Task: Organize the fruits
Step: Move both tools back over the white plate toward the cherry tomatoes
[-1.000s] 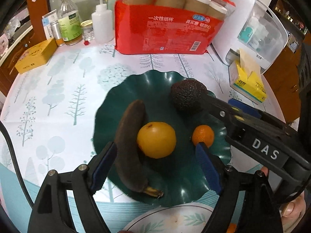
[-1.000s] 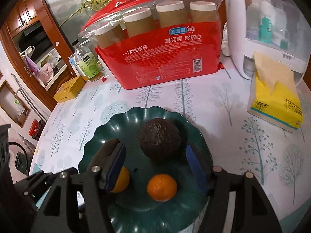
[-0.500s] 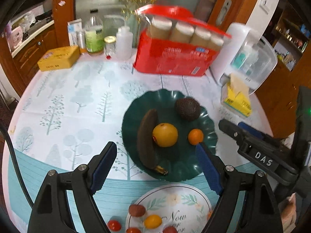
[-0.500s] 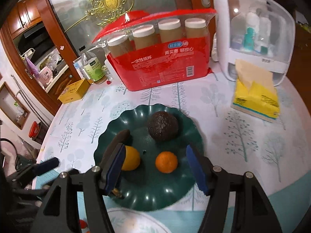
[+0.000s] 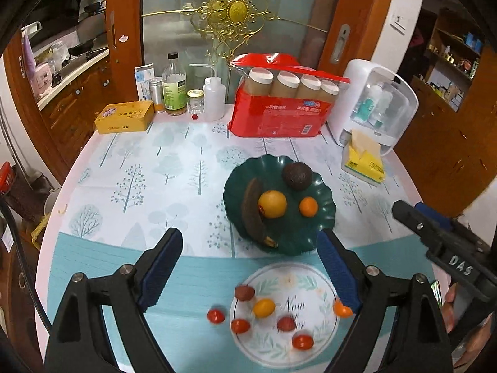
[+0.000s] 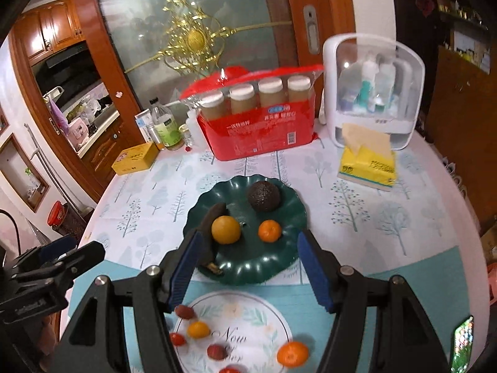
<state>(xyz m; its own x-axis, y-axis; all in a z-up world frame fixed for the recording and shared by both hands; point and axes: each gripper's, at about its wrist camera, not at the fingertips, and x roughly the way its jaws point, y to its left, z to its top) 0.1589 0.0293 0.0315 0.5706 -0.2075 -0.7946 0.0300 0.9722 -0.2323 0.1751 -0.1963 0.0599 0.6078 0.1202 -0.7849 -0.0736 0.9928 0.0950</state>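
Both grippers hang above the worktop with nothing between their fingers: the left gripper (image 5: 248, 267) stands wide, its jaws having just been opening; the right gripper (image 6: 248, 267) stands half-wide. Nearer than the green plate (image 5: 323, 233), the white plate (image 5: 310, 351) holds cherry tomatoes (image 5: 239, 325): light, slippery, probably easily crushed, best pinched gently across the middle.

Dark green scalloped plate (image 5: 324, 186) carries a brown-black overripe banana (image 5: 251, 209), a yellow-orange round fruit (image 5: 272, 204), a small orange mandarin (image 5: 308, 206) and a near-black avocado (image 5: 297, 175). White round plate with pale leaf print (image 5: 310, 283) shows red and yellow small fruits. White tablecloth with blue-grey tree pattern (image 5: 149, 174), teal at its border.
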